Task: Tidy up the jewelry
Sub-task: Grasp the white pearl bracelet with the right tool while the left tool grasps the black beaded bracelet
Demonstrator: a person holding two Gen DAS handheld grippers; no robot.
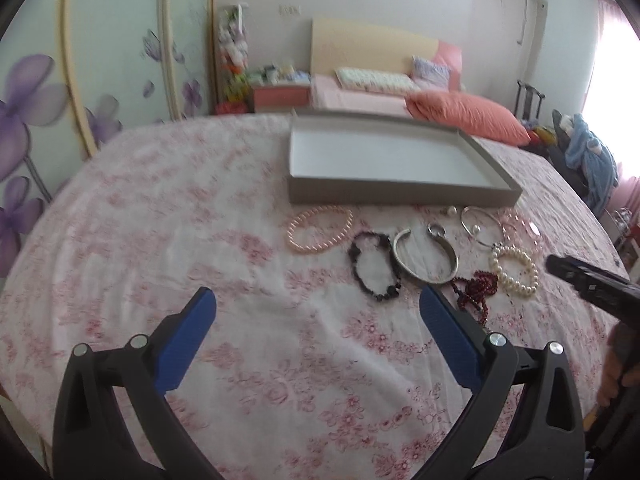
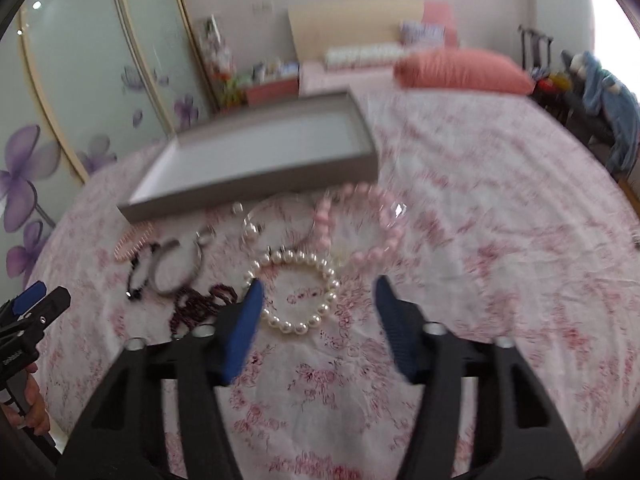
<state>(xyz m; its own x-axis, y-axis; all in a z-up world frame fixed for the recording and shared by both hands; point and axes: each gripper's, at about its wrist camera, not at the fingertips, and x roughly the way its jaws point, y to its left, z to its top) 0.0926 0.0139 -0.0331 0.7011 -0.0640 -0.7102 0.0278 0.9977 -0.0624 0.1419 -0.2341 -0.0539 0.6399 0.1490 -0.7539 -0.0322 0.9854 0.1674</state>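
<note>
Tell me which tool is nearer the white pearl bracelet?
Right. The right tool hangs just above the white pearl bracelet, open; the left tool hangs off to its left, past the dark beads.

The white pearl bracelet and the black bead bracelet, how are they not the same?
The white pearl bracelet has big, round, shiny white beads; the black bead bracelet has smaller, dark, bumpy ones. The white one lies in an open round ring; the black one is squeezed into a longer, narrower loop. The white one lies just ahead of the right tongs; the black one lies farther left, beside the wide silver cuff bangle. Both lie flat on the pink flowered bedsheet, outside the grey tray.
</note>
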